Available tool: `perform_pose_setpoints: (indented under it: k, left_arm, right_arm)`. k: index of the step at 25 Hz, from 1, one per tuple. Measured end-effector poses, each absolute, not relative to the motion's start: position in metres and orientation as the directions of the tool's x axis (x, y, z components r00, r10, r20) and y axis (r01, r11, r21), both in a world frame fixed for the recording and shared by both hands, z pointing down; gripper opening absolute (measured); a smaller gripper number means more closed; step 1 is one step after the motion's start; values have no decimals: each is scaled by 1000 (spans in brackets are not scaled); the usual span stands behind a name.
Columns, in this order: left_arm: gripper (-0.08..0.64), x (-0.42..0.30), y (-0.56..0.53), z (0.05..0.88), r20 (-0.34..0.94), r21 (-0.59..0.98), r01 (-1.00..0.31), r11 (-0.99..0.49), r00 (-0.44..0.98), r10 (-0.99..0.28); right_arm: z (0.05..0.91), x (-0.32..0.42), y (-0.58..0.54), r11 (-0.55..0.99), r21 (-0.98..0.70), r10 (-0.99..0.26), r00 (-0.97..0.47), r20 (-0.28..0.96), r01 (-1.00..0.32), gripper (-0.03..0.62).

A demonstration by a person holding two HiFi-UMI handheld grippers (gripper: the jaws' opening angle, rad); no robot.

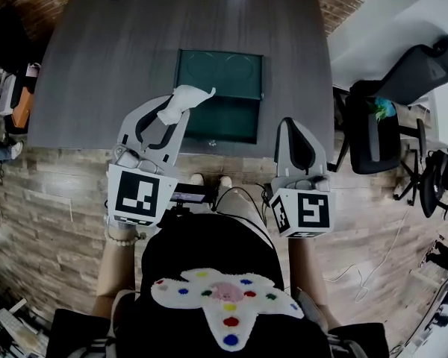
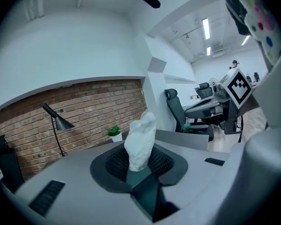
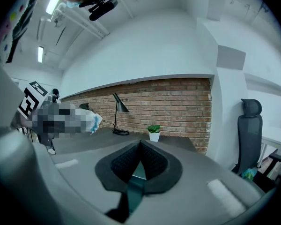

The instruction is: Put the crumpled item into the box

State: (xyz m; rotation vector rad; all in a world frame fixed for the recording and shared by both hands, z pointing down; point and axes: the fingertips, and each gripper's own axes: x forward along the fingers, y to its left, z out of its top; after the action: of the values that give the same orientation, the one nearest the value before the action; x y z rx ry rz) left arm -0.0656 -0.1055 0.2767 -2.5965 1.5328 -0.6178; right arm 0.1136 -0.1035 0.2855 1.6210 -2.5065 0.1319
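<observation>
Crumpled white wad [image 1: 183, 100] sticks up from between the jaws of the left gripper [image 1: 173, 112], which squeezes it tight. It hangs over the near left corner of the dark green open box [image 1: 224, 121] on the grey desk [image 1: 97, 58]. The right gripper [image 1: 289, 125] is closed tight and holds nothing.

- no words, numbers or brands could be read anywhere.
- the left cube [image 1: 137, 195] bore only a black-and-white square marker, without letters.
- the right cube [image 1: 306, 213] bore the same kind of marker.
</observation>
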Motion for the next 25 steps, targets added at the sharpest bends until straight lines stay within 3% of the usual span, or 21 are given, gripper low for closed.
perform_pose_setpoints:
  k: [16,25]
  left_arm:
    - [89,-11,-132,388,564,-78,-695,-715,561,-606]
    - [89,6,-139,459,708,40,-648,-761,556,-436]
  right_arm:
    - [316,143,-88,302,-31,-918,-300,259,-953,9]
    - [336,156,-81,259,-50,-917,-262,302,-965,9]
